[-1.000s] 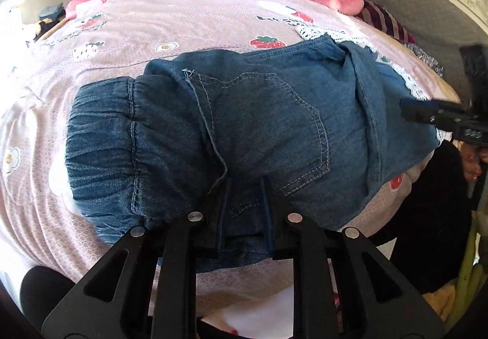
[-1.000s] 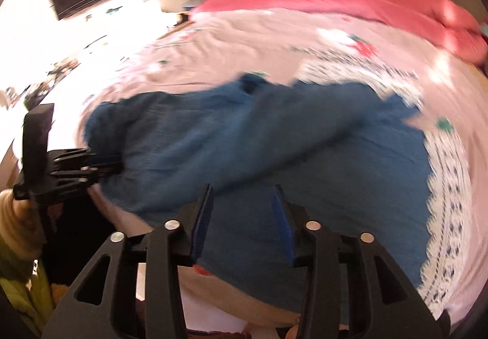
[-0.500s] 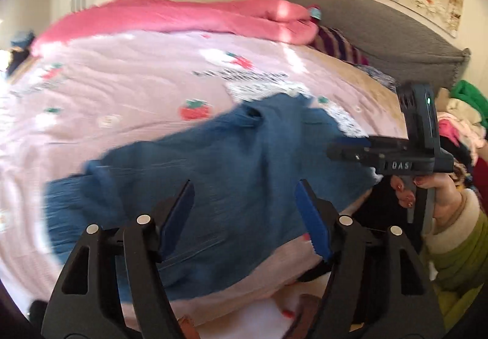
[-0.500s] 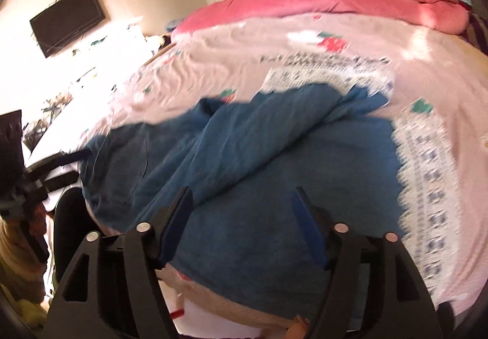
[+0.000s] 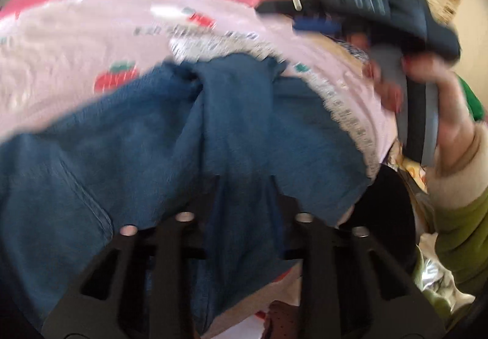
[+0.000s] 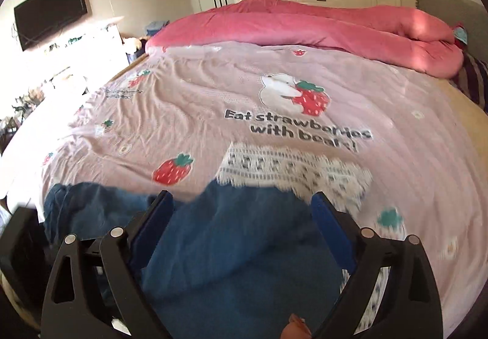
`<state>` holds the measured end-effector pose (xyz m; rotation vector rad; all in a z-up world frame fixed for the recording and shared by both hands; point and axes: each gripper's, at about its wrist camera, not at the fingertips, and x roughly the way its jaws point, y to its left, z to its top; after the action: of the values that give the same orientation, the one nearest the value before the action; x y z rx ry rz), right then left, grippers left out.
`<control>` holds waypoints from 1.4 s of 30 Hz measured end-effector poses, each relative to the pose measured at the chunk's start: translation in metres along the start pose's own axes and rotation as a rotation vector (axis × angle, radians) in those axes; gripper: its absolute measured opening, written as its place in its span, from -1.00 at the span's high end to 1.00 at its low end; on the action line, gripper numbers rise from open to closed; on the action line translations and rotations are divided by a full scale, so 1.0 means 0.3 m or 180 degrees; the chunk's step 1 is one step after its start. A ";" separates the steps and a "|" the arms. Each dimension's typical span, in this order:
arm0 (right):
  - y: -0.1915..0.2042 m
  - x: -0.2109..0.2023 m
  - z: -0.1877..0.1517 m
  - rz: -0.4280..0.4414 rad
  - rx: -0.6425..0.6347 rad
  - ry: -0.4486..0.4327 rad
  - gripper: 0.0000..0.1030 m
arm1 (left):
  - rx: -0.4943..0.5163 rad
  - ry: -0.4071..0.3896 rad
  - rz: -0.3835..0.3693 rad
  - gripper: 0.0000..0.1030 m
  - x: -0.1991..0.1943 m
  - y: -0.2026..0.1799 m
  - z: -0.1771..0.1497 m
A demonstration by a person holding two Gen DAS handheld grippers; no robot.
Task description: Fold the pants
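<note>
left tongs clamped on blue denim pants fold, lower centre | right tongs apart above pants, lower frame | long axis left-right

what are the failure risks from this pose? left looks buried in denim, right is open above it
1. The left gripper has a ridge of the blue denim pants between its fingers; whether it is clamped is hidden, so a pull may slip or drag several layers.
2. The pants lie bunched near the edge of the pink strawberry-print bedspread; tugging toward the person could slide them off.
3. The open right gripper hovers close; the view is blurred, so it may close on a wrinkle.
</note>
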<state>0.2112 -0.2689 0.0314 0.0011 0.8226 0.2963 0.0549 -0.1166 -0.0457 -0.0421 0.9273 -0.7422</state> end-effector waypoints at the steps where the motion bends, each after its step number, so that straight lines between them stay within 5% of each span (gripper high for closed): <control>1: 0.019 0.034 0.032 -0.0034 -0.0100 0.0056 -0.77 | -0.0029 -0.0017 -0.0021 0.73 0.008 0.012 -0.008; 11: 0.133 0.465 0.182 -0.0409 -0.0929 0.1115 -0.73 | -0.0024 -0.0153 -0.0198 0.87 -0.005 0.056 -0.014; 12: 0.132 0.489 0.180 -0.0419 -0.0961 0.1204 -0.61 | -0.0005 -0.0161 -0.0195 0.87 -0.007 0.056 -0.015; 15: 0.126 0.546 0.167 -0.0348 -0.0994 0.1432 0.71 | 0.0006 -0.0163 -0.0203 0.87 -0.006 0.056 -0.010; 17: 0.109 0.515 0.166 -0.0274 -0.0919 0.1345 0.80 | 0.0028 -0.0165 -0.0192 0.87 -0.009 0.063 -0.013; 22: -0.065 0.211 0.144 0.0094 -0.0241 0.0628 0.83 | 0.0088 -0.0174 -0.0164 0.87 -0.010 0.058 -0.017; 29: -0.329 -0.232 -0.104 0.0334 0.0766 -0.0104 0.83 | 0.0251 -0.0208 -0.0174 0.87 -0.017 0.037 -0.019; 36: -0.406 -0.306 -0.389 0.0338 0.1237 -0.0090 0.83 | 0.0533 -0.0172 -0.0070 0.87 -0.003 -0.021 -0.015; 42: -0.431 -0.357 -0.507 0.0504 0.1512 -0.0238 0.83 | 0.0737 -0.0113 -0.0030 1.00 -0.019 -0.066 -0.023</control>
<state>0.0661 -0.4379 -0.0101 0.5207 0.8039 0.2423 0.0365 -0.1264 -0.0392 0.1435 0.8031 -0.8509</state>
